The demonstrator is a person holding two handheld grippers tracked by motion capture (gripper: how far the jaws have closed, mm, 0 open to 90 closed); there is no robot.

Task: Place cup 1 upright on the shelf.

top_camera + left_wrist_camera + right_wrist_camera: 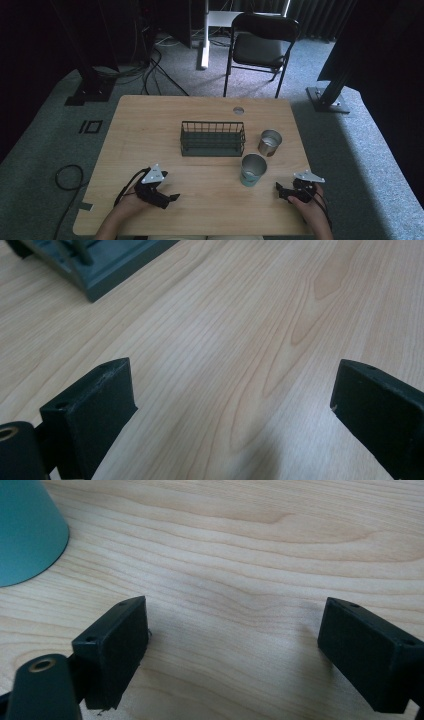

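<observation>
Nearest, the left tool [172, 196] and right tool [278, 187] rest low on the wooden surface [150, 125], jaws apart and empty. Just beyond the right one stands the teal cup [252, 170] — upright, likely light, rigid and slick-walled, so best pinched across the rim or mid-wall. Past it sit a steel cup [269, 143] and a wire rack [212, 138] — then grey carpet, a folding chair [260, 47] and dark curtains.
</observation>
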